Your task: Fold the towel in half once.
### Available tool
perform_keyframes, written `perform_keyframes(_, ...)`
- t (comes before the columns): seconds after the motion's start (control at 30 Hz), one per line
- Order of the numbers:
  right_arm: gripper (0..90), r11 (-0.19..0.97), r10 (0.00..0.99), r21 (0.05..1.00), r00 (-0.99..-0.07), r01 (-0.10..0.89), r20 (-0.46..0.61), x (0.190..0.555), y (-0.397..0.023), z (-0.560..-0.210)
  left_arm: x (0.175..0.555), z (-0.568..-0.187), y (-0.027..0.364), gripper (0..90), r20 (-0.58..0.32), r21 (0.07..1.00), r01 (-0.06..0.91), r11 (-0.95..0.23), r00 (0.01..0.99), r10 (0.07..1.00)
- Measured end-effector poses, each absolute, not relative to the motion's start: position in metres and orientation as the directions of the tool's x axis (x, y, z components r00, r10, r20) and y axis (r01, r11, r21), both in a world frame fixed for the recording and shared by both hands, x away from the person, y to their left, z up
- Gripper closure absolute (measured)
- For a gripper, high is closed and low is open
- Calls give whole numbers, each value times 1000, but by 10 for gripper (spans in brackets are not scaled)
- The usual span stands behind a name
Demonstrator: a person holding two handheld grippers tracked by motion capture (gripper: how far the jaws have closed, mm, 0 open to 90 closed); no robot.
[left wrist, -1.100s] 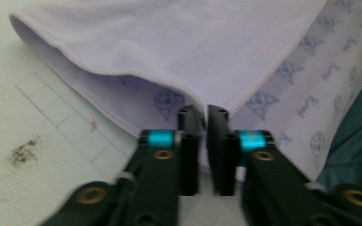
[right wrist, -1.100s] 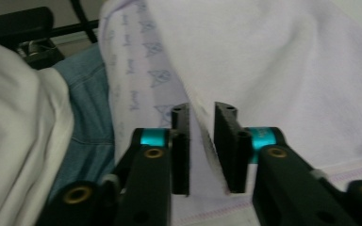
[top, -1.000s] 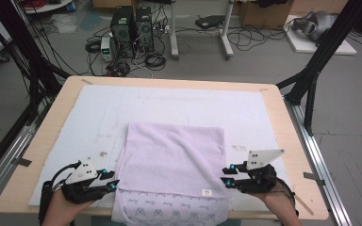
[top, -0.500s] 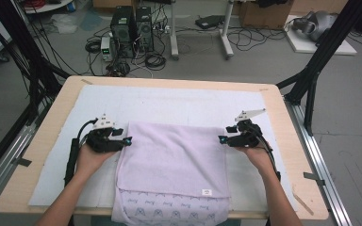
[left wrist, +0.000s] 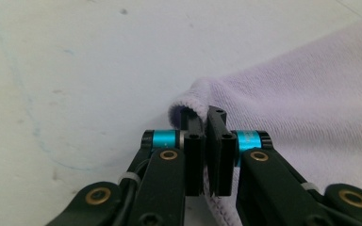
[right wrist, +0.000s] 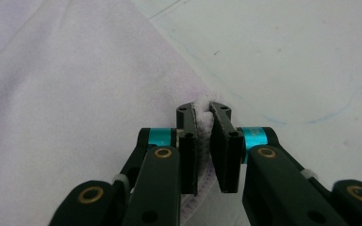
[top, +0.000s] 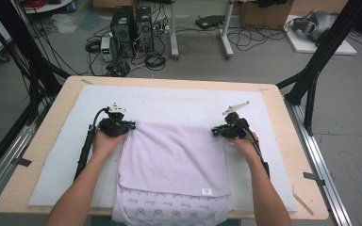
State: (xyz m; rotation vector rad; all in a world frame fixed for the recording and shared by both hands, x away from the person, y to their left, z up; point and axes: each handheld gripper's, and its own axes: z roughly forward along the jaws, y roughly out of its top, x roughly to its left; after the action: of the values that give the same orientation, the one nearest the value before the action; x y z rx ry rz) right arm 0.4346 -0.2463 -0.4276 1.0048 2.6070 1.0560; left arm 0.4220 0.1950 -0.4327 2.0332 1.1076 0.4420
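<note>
Lilac terry towel [top: 173, 157] lying folded on white mat [top: 179, 106] covering wooden bench [top: 56, 101], near edge hanging just past bench front, white care label [top: 206, 191] on top layer near that edge, printed underlayer showing below it. Step in hand, by judgement: pinching both far corners ahead of another fold. Left gripper [top: 131, 126] at far-left corner, right gripper [top: 215, 132] at far-right corner, both low on the cloth. Left gripper view: left gripper [left wrist: 205, 123] fingers [left wrist: 192, 136] just closed, clamped on the rolled corner hem of the towel [left wrist: 311, 108], cloth bulging above the tips. Right gripper view: right gripper [right wrist: 202, 114] fingers [right wrist: 222, 129] also just closing, squeezed on a tuft of corner fabric of the towel [right wrist: 75, 103], slight gap left lower down but cloth pinched at the tips. Next move, likely: lifting both corners together and level, carrying them toward the near edge, keeping tension even so the top layer doesn't skew or drag the underlayer along. Risk: grabbing one ply on one side, two on the other; can't tell ply count from these views. Containers: none on the bench; nothing to report as contents. Floor behind holding black computer towers [top: 132, 26] and loose cables [top: 153, 59], well apart from the work.
</note>
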Motion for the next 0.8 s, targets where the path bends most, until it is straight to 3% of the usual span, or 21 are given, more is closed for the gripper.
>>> perform_keyframes(0.17,839,548,664,694,-748,467,-21,450,-240,-379,437,-386,199,876,15,805,498,-322,525,851)
perform_keyframes(0.4,837,530,685,782,-709,326,-168,470,-240,-269,460,-271,211,873,110,888,344,-306,487,866)
perform_keyframes(0.43,822,525,692,787,-701,324,-173,472,-239,-256,462,-262,211,856,115,891,338,-305,481,869)
perform_keyframes(0.47,775,522,692,791,-700,318,-175,475,-240,-248,464,-259,210,785,125,888,341,-308,465,876)
perform_keyframes(0.53,548,487,717,796,-684,358,-131,485,-240,-249,467,-266,210,556,115,875,377,-304,449,886)
perform_keyframes(0.63,449,440,732,772,-681,459,-12,495,-244,-277,465,-293,214,500,103,848,420,-322,465,879)
perform_keyframes(0.8,425,450,732,728,-680,517,31,485,-249,-332,450,-336,226,476,56,827,471,-308,476,878)
